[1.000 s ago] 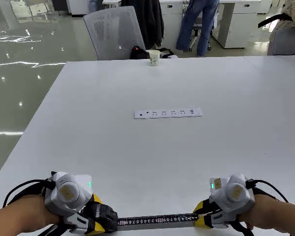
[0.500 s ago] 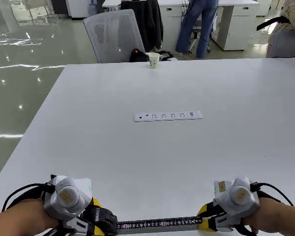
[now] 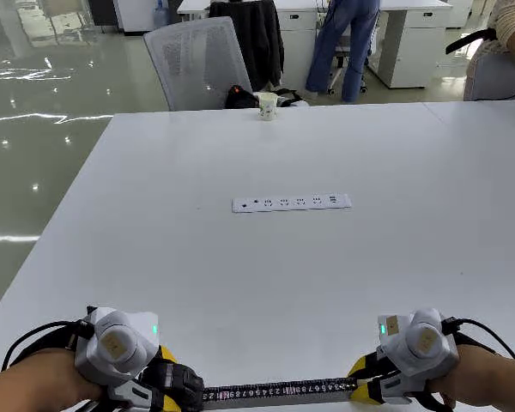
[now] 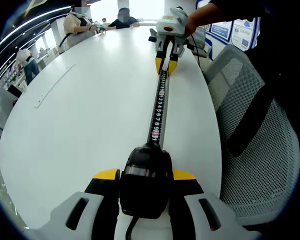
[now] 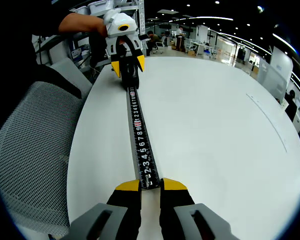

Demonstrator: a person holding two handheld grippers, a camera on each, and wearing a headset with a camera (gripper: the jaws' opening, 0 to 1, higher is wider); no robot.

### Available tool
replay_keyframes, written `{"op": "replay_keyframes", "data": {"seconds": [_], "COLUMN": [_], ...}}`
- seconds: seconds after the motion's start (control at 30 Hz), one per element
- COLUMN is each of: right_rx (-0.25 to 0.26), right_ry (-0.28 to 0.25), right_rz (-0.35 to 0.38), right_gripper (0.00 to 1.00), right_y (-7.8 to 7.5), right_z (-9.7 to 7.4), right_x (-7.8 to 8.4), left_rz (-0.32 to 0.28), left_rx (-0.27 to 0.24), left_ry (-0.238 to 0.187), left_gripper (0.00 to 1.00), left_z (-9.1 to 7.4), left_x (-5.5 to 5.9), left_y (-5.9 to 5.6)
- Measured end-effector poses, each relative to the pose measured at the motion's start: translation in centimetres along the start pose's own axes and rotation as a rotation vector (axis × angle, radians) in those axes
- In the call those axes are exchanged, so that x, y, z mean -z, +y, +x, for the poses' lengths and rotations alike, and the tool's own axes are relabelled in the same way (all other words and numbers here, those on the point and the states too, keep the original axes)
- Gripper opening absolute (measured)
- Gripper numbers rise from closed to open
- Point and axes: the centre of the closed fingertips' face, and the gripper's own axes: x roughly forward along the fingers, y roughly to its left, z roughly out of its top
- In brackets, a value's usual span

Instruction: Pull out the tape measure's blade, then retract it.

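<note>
The tape measure's black case [image 4: 145, 180] sits between the yellow-tipped fingers of my left gripper [image 4: 146, 175], which is shut on it; in the head view the case [image 3: 182, 384] is at the table's near edge, bottom left. Its black blade [image 3: 279, 392] with white numbers runs flat along the table to the right. My right gripper [image 5: 151, 185] is shut on the blade's end [image 5: 148, 183]; in the head view it [image 3: 360, 384] is at bottom right. The blade [image 5: 138, 130] stretches straight to the left gripper [image 5: 126, 64]. The right gripper [image 4: 166, 64] holds the far end of the blade [image 4: 158, 107].
A white power strip [image 3: 292, 203] lies mid-table. A paper cup [image 3: 268, 105] stands at the far edge, with a grey mesh chair [image 3: 199, 60] behind it. A person [image 3: 343, 39] stands beyond. The white table [image 3: 240, 275] has open surface ahead of both grippers.
My right gripper has moved a little to the right along the near edge, drawing more blade out of the case. The left gripper holds still.
</note>
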Motion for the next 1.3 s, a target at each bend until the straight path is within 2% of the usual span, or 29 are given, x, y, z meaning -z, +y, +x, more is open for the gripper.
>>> {"op": "replay_keyframes", "data": {"seconds": [0.4, 0.5, 0.63, 0.87, 0.93, 1.03, 1.3], "right_rx": [0.002, 0.004, -0.006, -0.012, -0.008, -0.004, 0.006], "right_ry": [-0.007, -0.005, 0.005, 0.052, 0.056, 0.05, 0.06], "right_rz": [0.011, 0.009, -0.001, -0.052, -0.059, -0.033, -0.049], "right_gripper": [0.1, 0.11, 0.12, 0.12, 0.12, 0.13, 0.17], "right_y": [-0.04, -0.07, 0.08, 0.16, 0.13, 0.07, -0.24], "right_z": [0.02, 0.07, 0.15, 0.23, 0.23, 0.22, 0.22], "right_x": [0.09, 0.09, -0.22, -0.1, -0.01, -0.06, -0.46], "left_rz": [-0.002, -0.026, -0.012, -0.007, -0.023, -0.039, -0.022], "left_rx": [0.002, 0.0, 0.004, 0.003, 0.003, 0.005, 0.018], "left_ry": [-0.004, -0.018, -0.028, -0.017, -0.016, -0.018, 0.008], "left_gripper": [0.32, 0.33, 0.33, 0.34, 0.34, 0.35, 0.35], "left_z": [0.05, 0.12, 0.1, 0.12, 0.14, 0.15, 0.08], "left_x": [-0.1, -0.27, -0.34, -0.31, -0.22, -0.15, 0.04], "left_y": [-0.01, 0.07, 0.08, 0.06, 0.12, 0.13, 0.16]}}
